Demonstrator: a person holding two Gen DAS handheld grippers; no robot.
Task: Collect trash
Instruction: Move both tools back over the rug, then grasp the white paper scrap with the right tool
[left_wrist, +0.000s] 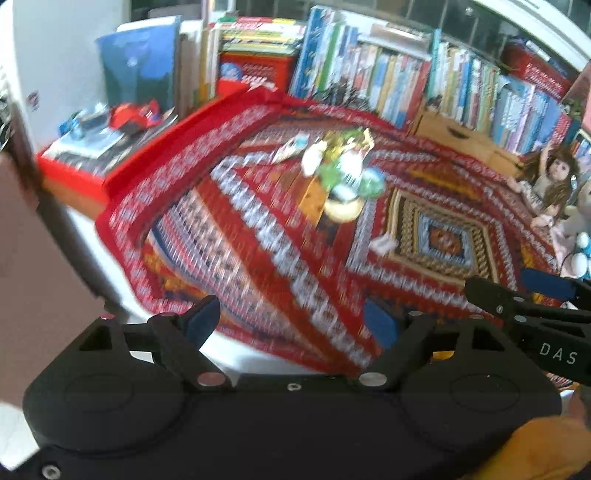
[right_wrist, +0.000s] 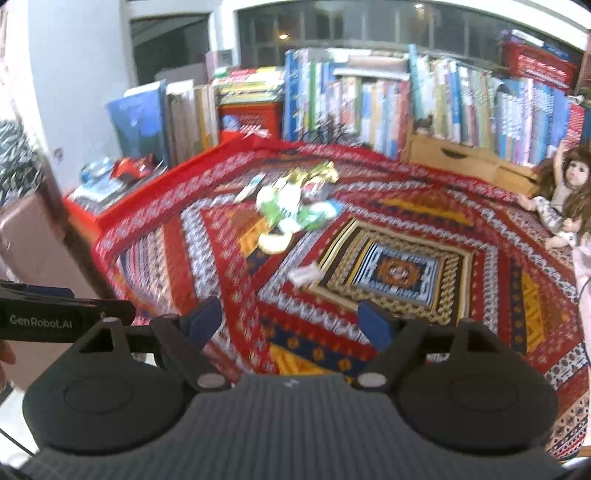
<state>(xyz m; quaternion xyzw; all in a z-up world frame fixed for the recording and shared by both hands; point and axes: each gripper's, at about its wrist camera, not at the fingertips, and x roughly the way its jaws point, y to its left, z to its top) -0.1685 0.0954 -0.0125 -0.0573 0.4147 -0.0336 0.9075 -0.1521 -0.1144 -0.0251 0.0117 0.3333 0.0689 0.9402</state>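
Both views blurred; fine detail on the trash is not readable.

Left gripper (left_wrist: 291, 325): jaws spread wide, nothing between the blue pads, only patterned cloth visible through the gap. Right gripper (right_wrist: 290, 321): jaws likewise wide apart, nothing held. Each gripper shows at the edge of the other's view, the two side by side above the near edge of the table.

Table covered by a red patterned cloth (right_wrist: 406, 314) with a diamond motif at its centre. The trash pile (right_wrist: 291, 210) lies on the cloth toward the far left corner: crumpled wrappers in green, white and gold, with a yellowish round piece at its near side. Same pile in the left view (left_wrist: 340, 173). One small white scrap (right_wrist: 304, 275) lies apart from the pile, nearer the grippers, just beside the left point of the centre diamond; seen also at (left_wrist: 384, 243). Neither gripper touches any trash.

Along the far edge: a row of upright books (right_wrist: 388, 99) and a wooden box (right_wrist: 454, 155). At the right edge a doll (right_wrist: 565, 192) leans on the cloth. Beyond the left edge, a red tray (left_wrist: 74, 166) holding small items, unclear what.
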